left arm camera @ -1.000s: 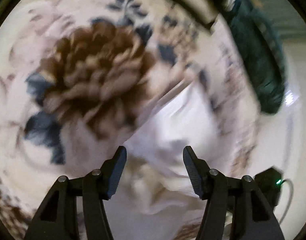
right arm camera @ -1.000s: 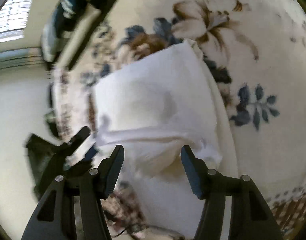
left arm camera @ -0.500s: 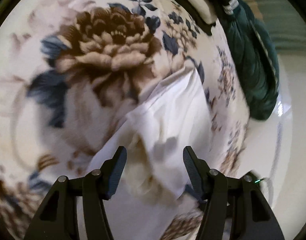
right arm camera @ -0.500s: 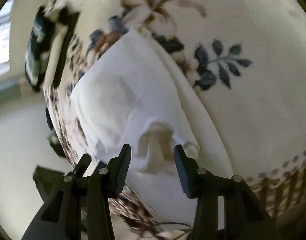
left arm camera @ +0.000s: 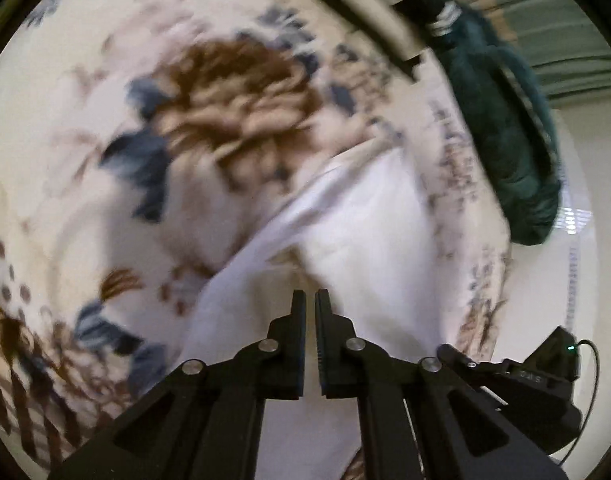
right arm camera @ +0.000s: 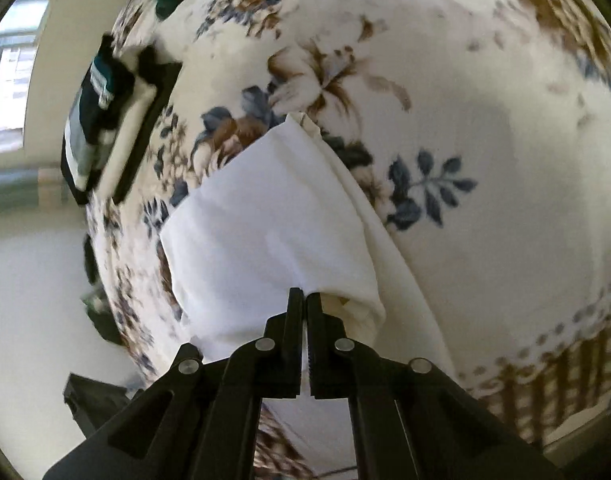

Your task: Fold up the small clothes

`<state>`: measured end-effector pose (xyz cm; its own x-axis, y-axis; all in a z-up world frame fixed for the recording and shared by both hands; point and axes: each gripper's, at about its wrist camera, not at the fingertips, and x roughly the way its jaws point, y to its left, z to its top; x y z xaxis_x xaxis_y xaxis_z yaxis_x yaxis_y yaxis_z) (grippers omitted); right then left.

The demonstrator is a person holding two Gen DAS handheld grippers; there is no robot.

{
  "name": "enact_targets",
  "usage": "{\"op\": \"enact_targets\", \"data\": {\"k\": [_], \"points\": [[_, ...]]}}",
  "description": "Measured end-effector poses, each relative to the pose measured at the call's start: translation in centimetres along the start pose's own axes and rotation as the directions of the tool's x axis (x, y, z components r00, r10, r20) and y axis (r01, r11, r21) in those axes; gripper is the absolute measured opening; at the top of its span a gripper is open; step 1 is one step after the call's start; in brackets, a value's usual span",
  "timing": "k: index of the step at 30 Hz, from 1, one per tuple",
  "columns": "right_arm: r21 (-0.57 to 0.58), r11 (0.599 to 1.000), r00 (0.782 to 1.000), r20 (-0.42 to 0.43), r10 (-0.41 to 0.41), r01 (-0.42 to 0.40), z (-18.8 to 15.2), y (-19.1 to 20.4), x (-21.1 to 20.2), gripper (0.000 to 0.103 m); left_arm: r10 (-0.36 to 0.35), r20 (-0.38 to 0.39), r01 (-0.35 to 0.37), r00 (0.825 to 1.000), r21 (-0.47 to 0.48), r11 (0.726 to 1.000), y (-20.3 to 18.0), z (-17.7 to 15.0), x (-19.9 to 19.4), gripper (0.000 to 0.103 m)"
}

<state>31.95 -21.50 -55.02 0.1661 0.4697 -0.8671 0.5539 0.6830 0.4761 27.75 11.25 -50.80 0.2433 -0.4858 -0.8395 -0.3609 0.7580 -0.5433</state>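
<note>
Left wrist: dark green garment beyond white cloth

- A cream bedspread printed with large brown flowers and blue-grey leaves fills most of both views; in the left wrist view its print is blurred.
- A band of brown stripes and dots runs along the bedspread's near edge.
- A dark green, puffy quilted garment hangs at the bedspread's far edge, above a pale floor.
- A dark-framed board with cream padding stands at the far edge of the bedspread, and a folded dark green and white cloth lies against it.
- A small black box with a green light and a thin cable sits low beside the bedspread's edge.
</note>
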Motion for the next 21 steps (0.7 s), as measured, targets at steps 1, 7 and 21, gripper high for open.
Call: {"op": "enact_targets", "data": {"k": [1,7,21], "points": [[-0.022,0.999,0.999,-0.023,-0.025,0.025,0.1,0.0,0.6,0.002,0.013,-0.022,-0.013,1.000,-0.015,1.000,0.6,0.0,0.4,0.003],[-0.120,0.977,0.964,-0.175,-0.198,0.179,-0.3,-2.3,2.5,0.009,0.037,-0.022,-0.037,0.999,0.013,0.999,0.5,0.8,-1.1,0.025],[-0.188,0.982,0.996,-0.080,-0.031,0.015,0.9,-0.1,4.6,0.032,0.172,-0.039,-0.154,0.984,0.277,0.948,-3.2,4.0,6.3,0.059]]}}
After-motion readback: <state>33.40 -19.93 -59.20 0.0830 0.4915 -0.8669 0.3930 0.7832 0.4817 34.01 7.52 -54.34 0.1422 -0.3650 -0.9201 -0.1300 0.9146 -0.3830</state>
